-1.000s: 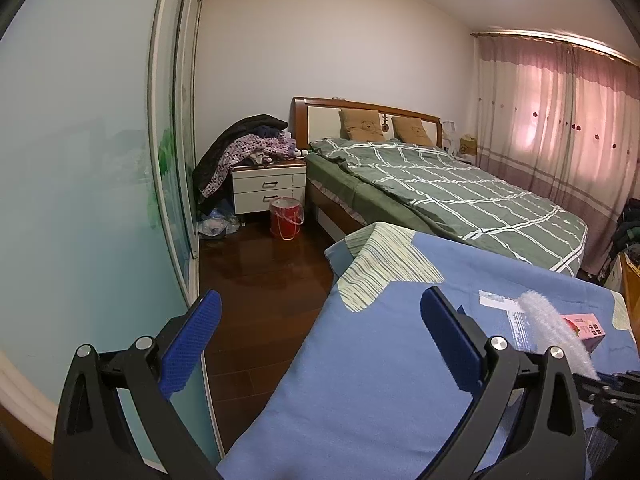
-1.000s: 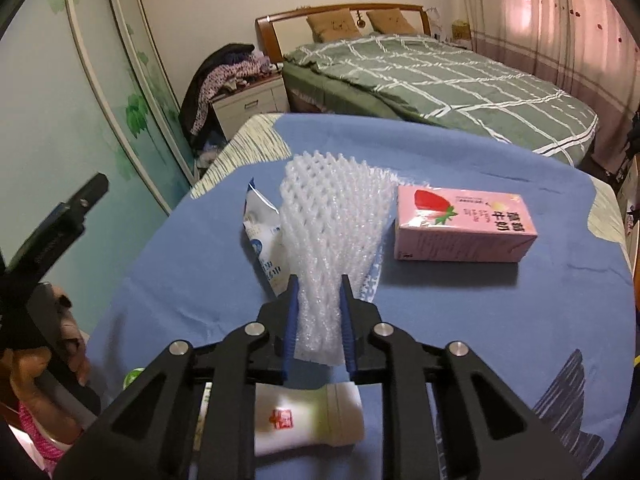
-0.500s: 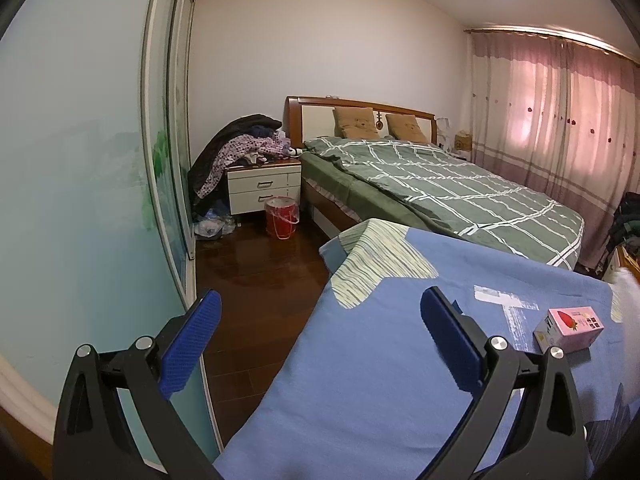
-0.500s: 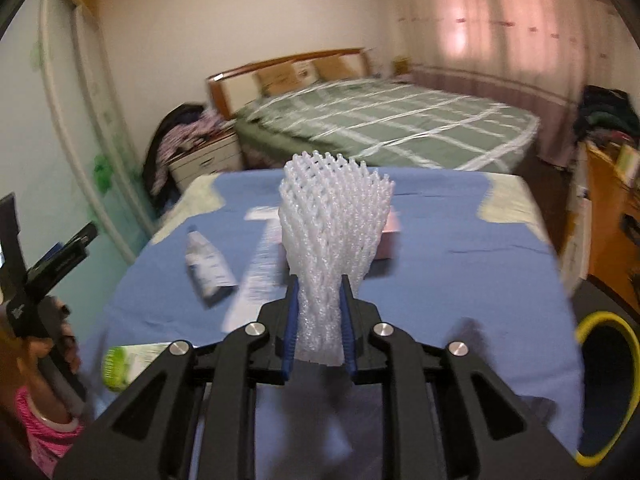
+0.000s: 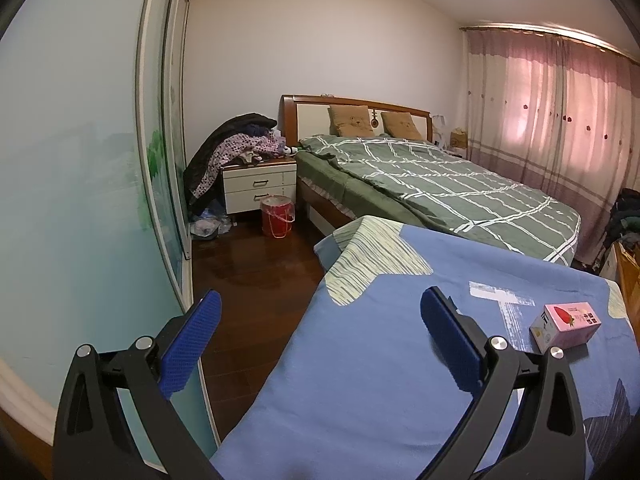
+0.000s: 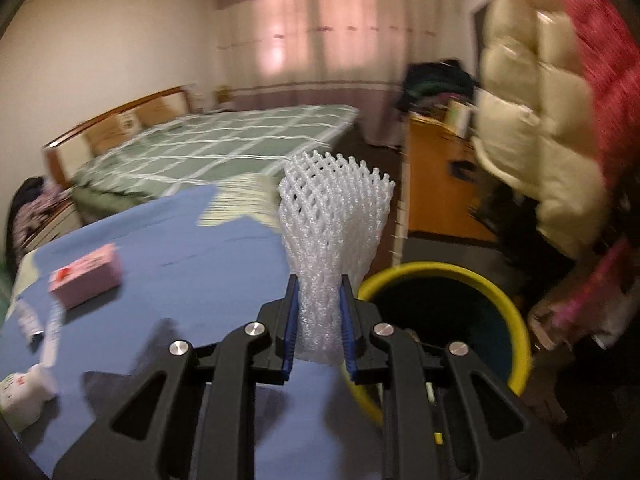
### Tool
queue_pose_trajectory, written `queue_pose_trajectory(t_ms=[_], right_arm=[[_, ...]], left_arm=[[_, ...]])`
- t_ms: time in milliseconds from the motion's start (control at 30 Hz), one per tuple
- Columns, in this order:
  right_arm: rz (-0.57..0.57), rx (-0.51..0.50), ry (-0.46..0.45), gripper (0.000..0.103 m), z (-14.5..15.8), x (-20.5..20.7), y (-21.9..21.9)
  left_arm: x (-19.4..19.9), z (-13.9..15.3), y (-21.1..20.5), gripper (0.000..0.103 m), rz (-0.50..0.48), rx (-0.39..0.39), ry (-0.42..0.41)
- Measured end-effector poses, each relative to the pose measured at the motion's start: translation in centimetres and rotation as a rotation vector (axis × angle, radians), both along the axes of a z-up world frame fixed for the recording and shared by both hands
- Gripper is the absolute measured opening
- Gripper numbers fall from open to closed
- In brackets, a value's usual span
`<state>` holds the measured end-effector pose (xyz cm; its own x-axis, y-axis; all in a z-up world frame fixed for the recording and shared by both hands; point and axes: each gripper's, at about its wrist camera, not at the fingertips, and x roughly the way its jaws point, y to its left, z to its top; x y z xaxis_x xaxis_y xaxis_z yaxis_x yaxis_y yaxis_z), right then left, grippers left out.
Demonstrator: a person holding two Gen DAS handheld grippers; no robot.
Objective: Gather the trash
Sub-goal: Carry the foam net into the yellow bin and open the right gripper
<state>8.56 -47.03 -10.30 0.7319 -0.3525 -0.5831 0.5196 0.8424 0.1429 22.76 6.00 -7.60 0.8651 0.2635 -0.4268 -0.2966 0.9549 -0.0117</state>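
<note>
My right gripper (image 6: 318, 322) is shut on a white foam fruit net (image 6: 334, 216), which stands up between its blue pads. It hangs over the right edge of the blue blanket (image 6: 180, 240), just left of a yellow-rimmed bin (image 6: 448, 308) with a dark inside. A pink strawberry milk carton (image 6: 86, 274) lies on the blanket to the left, and a white bottle (image 6: 22, 394) lies at the lower left. In the left wrist view my left gripper (image 5: 318, 324) stands wide open and empty over the blanket's left edge (image 5: 304, 344). The pink carton (image 5: 566, 324) lies at its far right.
A green checked bed (image 5: 440, 184) fills the back of the room, with a white nightstand (image 5: 258, 190) and a red bucket (image 5: 277, 216) beside it. A glass sliding door (image 5: 160, 184) runs along the left. A cream padded jacket (image 6: 532, 136) and a wooden desk (image 6: 436, 184) stand right of the bin.
My right gripper has swung right with the foam net lifted off the blanket, and the yellow-rimmed bin has come into view beside it. The left gripper has stayed in place.
</note>
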Motion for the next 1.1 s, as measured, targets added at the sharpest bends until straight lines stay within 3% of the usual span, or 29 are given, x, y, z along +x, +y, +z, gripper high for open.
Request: queue_pose_trajectory(t_ms=[267, 367, 400, 567, 700, 1100], right_arm=[[-0.154, 0.021, 0.055, 0.023, -2.7, -1.1, -4.6], [-0.197, 0.022, 0.065, 0.044, -3.4, -1.1, -5.0], [-0.202, 0.018, 0.063, 0.045, -3.2, -1.1, -4.8], [-0.184, 0.017, 0.016, 0.045, -3.4, -1.7, -3.5], [-0.17, -0.013, -0.029, 0.059, -2.6, -2.3, -2.1], [-0.152, -0.003, -0.027, 0.064, -2.5, -1.9, -1.9]], left_arm=[[0.1, -0.1, -0.4, 0.098, -0.008, 0.011, 0.011], [0.2, -0.2, -0.5, 0.098, -0.012, 0.015, 0.015], [0.2, -0.2, -0.5, 0.098, -0.013, 0.016, 0.015], [0.1, -0.3, -0.8, 0.098, -0.011, 0.027, 0.019], [0.2, -0.5, -0.9, 0.098, -0.011, 0.031, 0.025], [-1.6, -1.1, -2.9, 0.098, -0.031, 0.104, 0.038]])
